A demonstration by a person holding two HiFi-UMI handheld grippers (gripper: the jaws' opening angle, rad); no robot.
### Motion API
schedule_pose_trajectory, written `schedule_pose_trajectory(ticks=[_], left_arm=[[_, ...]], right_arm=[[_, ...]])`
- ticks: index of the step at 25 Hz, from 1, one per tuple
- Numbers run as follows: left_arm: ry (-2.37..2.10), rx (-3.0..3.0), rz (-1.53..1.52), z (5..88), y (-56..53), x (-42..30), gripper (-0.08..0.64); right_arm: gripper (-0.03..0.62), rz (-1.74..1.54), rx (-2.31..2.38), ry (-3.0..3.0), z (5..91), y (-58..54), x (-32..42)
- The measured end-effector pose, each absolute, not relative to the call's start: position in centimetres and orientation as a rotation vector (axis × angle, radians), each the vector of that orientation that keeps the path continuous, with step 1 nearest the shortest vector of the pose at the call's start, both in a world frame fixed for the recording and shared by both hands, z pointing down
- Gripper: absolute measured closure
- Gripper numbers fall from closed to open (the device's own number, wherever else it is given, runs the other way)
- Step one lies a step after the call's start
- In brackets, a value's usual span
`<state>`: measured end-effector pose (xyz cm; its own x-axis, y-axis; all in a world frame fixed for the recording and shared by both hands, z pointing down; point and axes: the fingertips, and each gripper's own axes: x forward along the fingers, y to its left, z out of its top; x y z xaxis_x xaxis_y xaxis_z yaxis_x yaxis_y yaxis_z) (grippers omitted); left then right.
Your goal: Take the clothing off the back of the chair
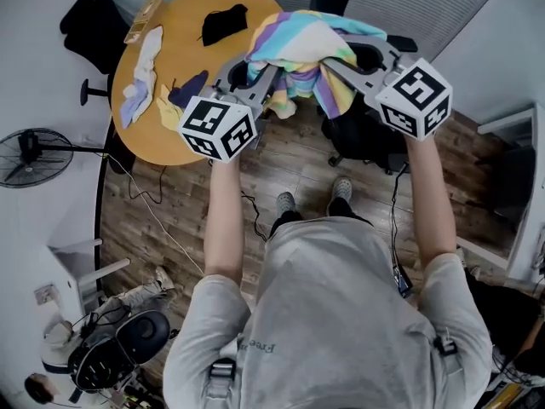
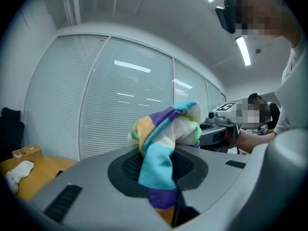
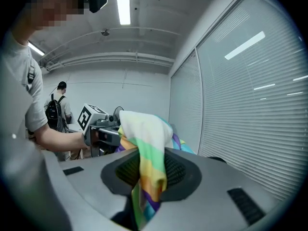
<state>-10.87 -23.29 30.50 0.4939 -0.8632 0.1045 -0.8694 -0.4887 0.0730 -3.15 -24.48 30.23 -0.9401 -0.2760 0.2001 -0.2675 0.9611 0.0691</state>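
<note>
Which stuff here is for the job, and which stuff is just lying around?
For the job:
- striped garment
- left gripper and right gripper, both clamped on it
- black chair beneath it

Just lying about:
- round table
- black cloth and white cloth on it
- fan on the floor

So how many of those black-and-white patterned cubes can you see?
2. One black-and-white patterned cube sits at the left of the rainbow-striped cloth, by the round wooden table. The other sits at the cloth's right. More could be hidden out of view.
</note>
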Motion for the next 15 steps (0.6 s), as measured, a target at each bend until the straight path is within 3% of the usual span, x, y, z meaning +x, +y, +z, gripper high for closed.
schedule_pose_trajectory(ticks=[15], left_arm=[[-1.294, 2.703, 0.051, 32.6, -14.3, -16.2, 0.459]], right_arm=[[0.491, -0.047, 0.694, -2.862, 31.8, -14.3, -8.2]])
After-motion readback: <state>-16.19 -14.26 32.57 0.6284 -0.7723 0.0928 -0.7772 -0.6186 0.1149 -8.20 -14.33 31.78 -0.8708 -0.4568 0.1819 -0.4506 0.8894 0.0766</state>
